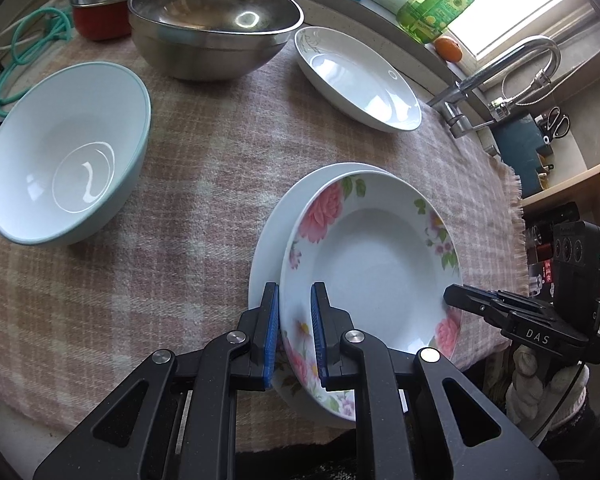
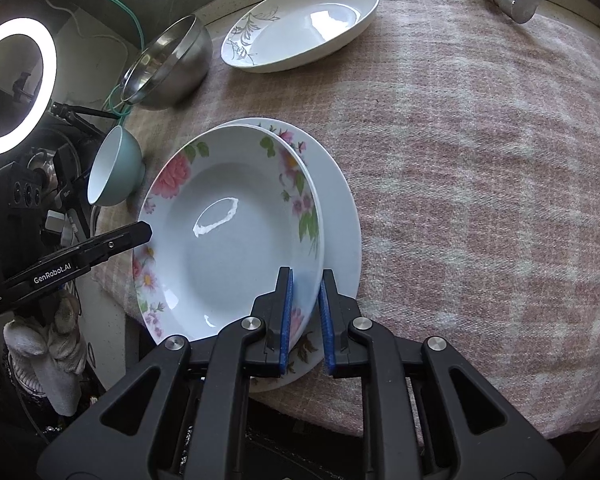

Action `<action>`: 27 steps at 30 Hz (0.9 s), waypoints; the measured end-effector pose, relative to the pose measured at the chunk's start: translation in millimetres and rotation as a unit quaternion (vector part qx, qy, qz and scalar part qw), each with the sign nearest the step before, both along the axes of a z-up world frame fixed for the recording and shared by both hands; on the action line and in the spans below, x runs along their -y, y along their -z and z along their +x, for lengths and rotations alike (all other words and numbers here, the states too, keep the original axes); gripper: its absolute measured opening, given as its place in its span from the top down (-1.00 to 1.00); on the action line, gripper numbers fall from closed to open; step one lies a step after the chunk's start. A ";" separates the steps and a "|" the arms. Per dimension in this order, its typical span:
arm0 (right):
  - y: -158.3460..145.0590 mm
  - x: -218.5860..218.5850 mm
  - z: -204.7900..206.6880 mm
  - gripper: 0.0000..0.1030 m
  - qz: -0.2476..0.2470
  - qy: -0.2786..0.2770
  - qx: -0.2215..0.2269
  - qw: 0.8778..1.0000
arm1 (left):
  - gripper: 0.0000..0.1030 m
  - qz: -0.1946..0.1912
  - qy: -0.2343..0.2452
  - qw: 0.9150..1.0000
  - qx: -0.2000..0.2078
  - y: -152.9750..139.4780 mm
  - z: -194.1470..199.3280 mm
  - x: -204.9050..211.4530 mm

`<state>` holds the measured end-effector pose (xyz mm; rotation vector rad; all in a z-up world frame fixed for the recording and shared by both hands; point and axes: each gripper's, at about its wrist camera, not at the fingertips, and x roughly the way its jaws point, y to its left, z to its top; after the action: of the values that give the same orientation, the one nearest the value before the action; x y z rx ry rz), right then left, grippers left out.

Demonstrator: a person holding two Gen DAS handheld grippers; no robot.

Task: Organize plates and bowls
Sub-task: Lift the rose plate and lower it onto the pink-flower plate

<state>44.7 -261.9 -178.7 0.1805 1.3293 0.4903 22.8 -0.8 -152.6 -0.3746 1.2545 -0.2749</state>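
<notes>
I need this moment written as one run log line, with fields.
left gripper: straddles floral plate rim | right gripper: straddles opposite rim | floral plate: stacked on white plate, over plaid cloth | step: stacking plates

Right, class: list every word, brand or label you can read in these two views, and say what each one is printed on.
"DAS": on the right gripper.
"GenRobot.AI": on the left gripper.
Small white print at the near end of that left gripper: too small to read.
Oil bottle label with sunflowers: text blurred, unreadable.
Red boxes on the shelf: characters too small to read.
</notes>
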 end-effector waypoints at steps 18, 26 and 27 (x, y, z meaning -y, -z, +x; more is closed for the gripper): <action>-5.9 -9.4 -2.5 0.65 -0.050 -0.031 0.023 0.998 | 0.73 0.029 0.014 0.999 0.002 -1.7 2.8 9.7; -7.7 -14.0 -2.3 0.65 -0.073 -0.036 0.035 0.996 | 0.73 0.030 0.017 0.999 0.001 -2.4 2.7 11.2; -8.4 -14.9 -2.7 0.64 -0.078 -0.038 0.039 0.995 | 0.73 0.031 0.017 0.999 0.001 -2.2 3.1 11.3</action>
<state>41.9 -246.9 -170.4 -0.0190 1.2950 0.4501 25.9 -12.1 -150.4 -0.3008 1.2646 -0.2652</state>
